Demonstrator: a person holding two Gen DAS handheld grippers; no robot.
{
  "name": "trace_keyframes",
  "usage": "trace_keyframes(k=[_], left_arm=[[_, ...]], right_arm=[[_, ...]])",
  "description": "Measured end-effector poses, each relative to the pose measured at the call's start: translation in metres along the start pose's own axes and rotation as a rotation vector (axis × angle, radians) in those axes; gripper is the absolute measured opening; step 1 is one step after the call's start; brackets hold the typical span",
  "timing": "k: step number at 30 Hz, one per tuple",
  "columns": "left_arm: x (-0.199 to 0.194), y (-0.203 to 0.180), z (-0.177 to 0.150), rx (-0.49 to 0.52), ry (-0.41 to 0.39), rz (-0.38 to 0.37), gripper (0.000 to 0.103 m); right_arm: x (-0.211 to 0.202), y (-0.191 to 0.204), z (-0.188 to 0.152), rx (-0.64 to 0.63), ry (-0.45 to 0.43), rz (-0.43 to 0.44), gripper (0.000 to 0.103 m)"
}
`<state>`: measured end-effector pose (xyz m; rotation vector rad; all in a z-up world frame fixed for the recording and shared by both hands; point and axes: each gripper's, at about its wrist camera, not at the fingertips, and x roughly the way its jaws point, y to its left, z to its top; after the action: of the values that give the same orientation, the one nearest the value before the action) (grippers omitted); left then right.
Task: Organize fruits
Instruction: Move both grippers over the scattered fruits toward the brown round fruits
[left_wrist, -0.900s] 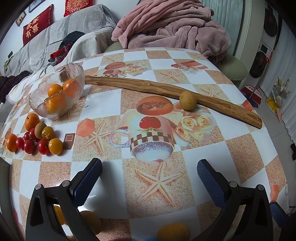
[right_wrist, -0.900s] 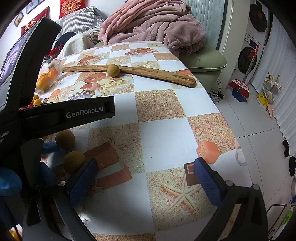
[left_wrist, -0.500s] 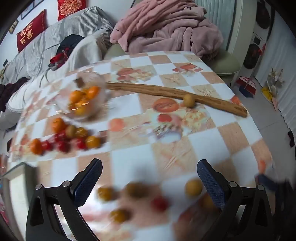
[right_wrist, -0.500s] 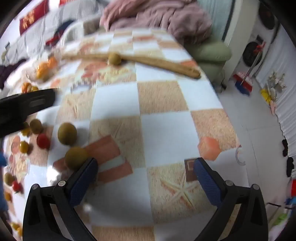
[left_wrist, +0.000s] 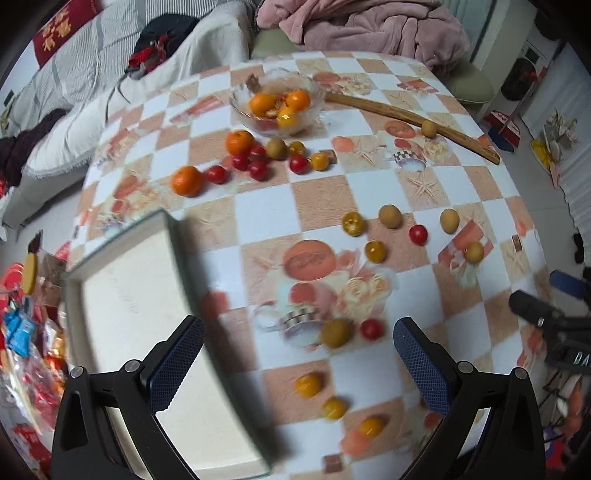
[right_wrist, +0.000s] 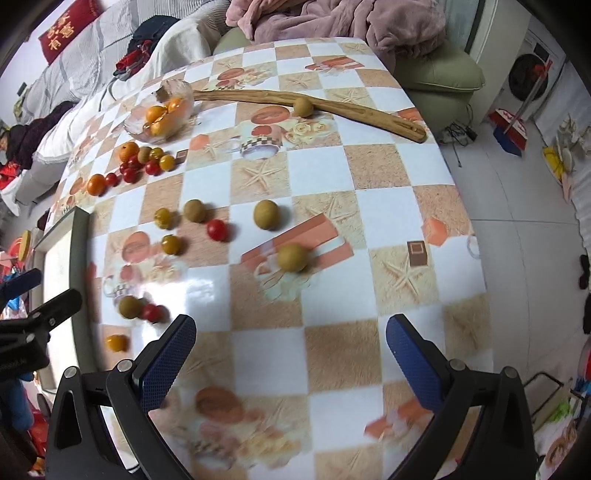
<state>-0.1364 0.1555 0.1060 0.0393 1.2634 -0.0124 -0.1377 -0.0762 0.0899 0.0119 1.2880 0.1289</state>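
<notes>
Both tongs (left_wrist: 297, 354) (right_wrist: 290, 354) agape, high above scattered fruit (right_wrist: 291, 257).

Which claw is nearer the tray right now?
Left. The left claw hovers over the tray, one finger above its surface. The right claw is over the table, with the tray off to its left side. Both are open and empty.
</notes>
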Motion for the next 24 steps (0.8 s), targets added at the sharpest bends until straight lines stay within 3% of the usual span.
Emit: trace_keyframes(k=[6,11,24], left_arm=[[-0.027,0.018,-0.003,0.067,0.016,-0.024,0.103],[-0.026,0.021,-0.004,0.082,0.043,0.002,0.103],[-0.001,0.018,-0.007,-0.019,0.141,0.02,0.103]], right_arm=[[-0.026,0.016,-0.004,0.045,0.031,-0.041,0.103],[-0.037,0.021,0.003,0.051,0.06,-0.006,0.103],[-0.023,0.021,0.021,-0.06,0.146,0.02,0.103]])
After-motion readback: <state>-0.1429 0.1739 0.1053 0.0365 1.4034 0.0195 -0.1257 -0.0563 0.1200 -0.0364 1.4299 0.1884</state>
